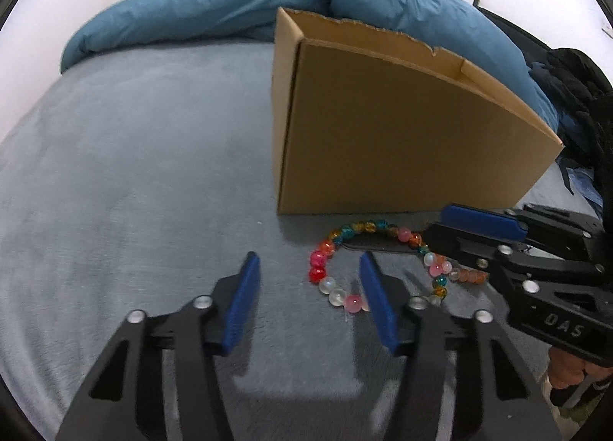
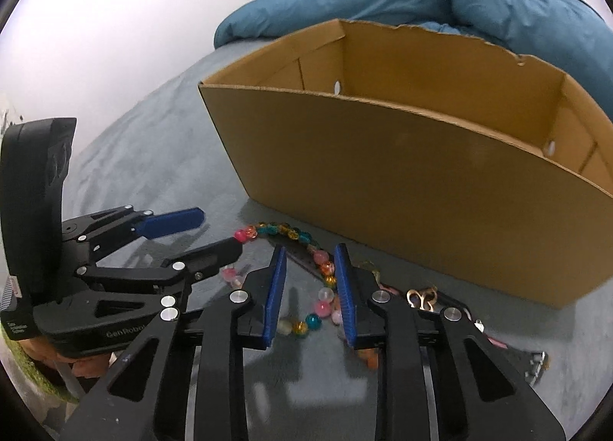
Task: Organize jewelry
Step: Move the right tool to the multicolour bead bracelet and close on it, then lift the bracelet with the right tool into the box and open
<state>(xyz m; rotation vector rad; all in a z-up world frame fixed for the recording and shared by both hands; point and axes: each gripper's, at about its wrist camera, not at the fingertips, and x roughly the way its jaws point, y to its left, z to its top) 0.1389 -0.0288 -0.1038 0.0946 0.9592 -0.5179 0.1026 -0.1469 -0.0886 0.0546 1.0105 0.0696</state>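
Beaded necklace point(image 1: 383, 261) on the bed point(image 1: 134, 173) beside my cardboard box point(image 1: 402, 142), left claw point(image 1: 310, 288) and right claw point(image 2: 310, 288) half-open astride it, gripping nothing, poised to lift it in

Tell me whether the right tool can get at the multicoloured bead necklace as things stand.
Probably yes. The right tool sits low over the grey blanket with part of the multicoloured bead necklace between its open fingers; nothing blocks it, though the left tool crowds the same strand.

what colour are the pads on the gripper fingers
Blue pads on black fingers, clearest in the right wrist view.
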